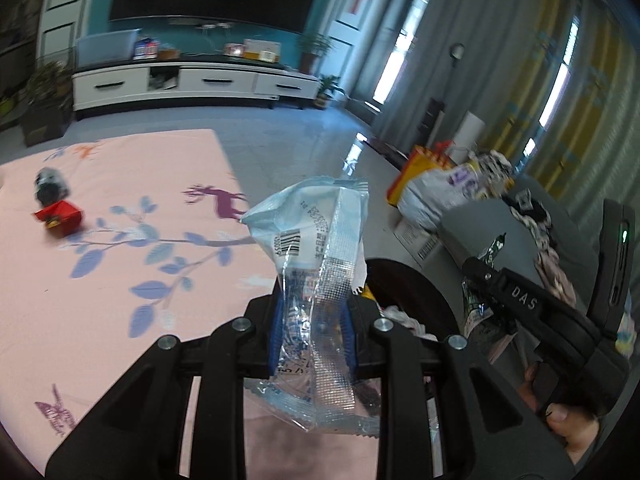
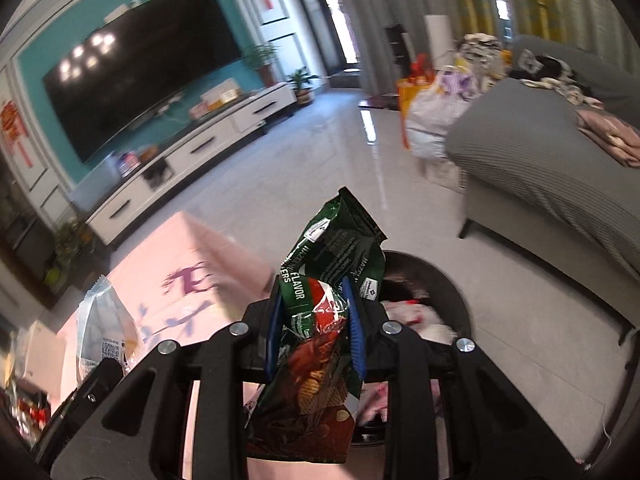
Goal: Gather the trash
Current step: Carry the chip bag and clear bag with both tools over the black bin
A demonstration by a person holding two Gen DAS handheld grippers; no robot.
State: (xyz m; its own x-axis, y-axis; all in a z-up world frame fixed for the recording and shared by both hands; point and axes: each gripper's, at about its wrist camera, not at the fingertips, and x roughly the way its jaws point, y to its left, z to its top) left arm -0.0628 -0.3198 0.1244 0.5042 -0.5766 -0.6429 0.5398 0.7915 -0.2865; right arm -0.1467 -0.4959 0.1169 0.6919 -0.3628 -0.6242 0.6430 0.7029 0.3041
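Left wrist view: dark bin [image 1: 416,280] at 3 o'clock, its mouth unobstructed above but partly filled with litter. Right gripper [image 1: 486,268] occupies space at 3 o'clock beyond the bin. Pink tabletop [image 1: 120,280] is bare toward 9 o'clock, except a red box [image 1: 60,216] at 10 o'clock.

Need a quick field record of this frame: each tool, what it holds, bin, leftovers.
left tool: shut on clear wrapper
right tool: shut on green bag
bin: dark, round, on floor beside pink table; already holds trash
position: both tools near bin, nothing released
leftovers: red box on table
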